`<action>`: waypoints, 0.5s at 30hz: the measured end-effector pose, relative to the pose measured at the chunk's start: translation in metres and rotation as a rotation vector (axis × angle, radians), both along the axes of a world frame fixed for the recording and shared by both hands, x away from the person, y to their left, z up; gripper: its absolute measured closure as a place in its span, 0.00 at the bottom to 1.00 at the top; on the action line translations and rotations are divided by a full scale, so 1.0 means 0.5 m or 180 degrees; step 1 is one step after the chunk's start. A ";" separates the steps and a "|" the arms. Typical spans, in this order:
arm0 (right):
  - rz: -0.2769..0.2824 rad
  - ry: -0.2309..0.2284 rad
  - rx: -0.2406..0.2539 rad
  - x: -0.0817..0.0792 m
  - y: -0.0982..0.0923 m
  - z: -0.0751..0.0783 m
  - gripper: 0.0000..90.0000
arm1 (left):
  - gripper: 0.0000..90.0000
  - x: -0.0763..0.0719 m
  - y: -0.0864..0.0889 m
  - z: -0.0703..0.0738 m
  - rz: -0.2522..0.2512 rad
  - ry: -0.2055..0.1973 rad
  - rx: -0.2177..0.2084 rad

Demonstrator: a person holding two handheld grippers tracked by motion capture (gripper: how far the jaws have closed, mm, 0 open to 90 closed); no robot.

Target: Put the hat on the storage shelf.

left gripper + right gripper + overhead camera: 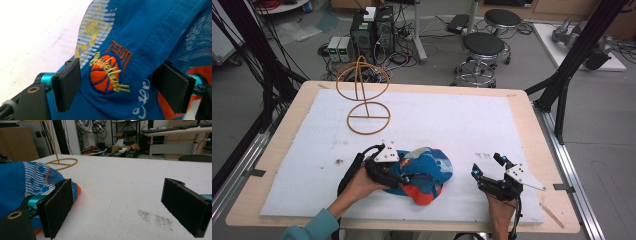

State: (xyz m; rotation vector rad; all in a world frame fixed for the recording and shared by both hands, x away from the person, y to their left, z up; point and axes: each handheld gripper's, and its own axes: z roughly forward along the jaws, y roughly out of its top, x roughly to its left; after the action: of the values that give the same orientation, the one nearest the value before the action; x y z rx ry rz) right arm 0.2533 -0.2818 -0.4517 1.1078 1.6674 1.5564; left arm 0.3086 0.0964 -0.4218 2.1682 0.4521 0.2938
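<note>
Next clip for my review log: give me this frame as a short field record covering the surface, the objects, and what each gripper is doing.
surface: white sheet covering a wooden table
cap: blue and orange cap with a basketball emblem, lying near the front edge
stand: wire stand, upright at the far left of the sheet
left gripper: left gripper at the cap, jaws apart on either side of the emblem, not closed
right gripper: right gripper open, holding nothing, low over the sheet to the right of the cap

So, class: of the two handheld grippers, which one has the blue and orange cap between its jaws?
The left gripper: its jaws straddle the blue and orange basketball cap. The right gripper stands apart, open over the bare white foam mat.
</note>
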 end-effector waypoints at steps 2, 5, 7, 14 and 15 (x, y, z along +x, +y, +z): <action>-0.0004 -0.0004 0.0006 0.000 -0.001 0.000 0.11 | 0.29 0.000 -0.004 -0.003 -0.0028 -0.0024 0.0035; -0.0003 -0.0011 0.0007 0.000 -0.002 0.000 0.11 | 0.39 0.000 -0.005 -0.005 -0.0062 -0.0059 0.0063; -0.0003 -0.0020 0.0010 0.001 -0.002 0.000 0.11 | 0.46 0.001 -0.005 -0.007 -0.0055 -0.0054 0.0074; -0.0003 -0.0016 0.0021 0.000 -0.002 0.000 0.11 | 0.66 0.001 -0.001 -0.005 -0.0011 -0.0046 0.0126; -0.0006 -0.0008 0.0026 0.000 -0.002 0.000 0.11 | 0.69 0.000 0.000 -0.004 0.0026 -0.0035 0.0139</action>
State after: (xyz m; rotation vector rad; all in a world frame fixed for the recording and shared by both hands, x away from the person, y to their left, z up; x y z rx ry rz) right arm 0.2532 -0.2829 -0.4518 1.1109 1.6591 1.5641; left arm 0.3085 0.0964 -0.4236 2.2066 0.4525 0.3227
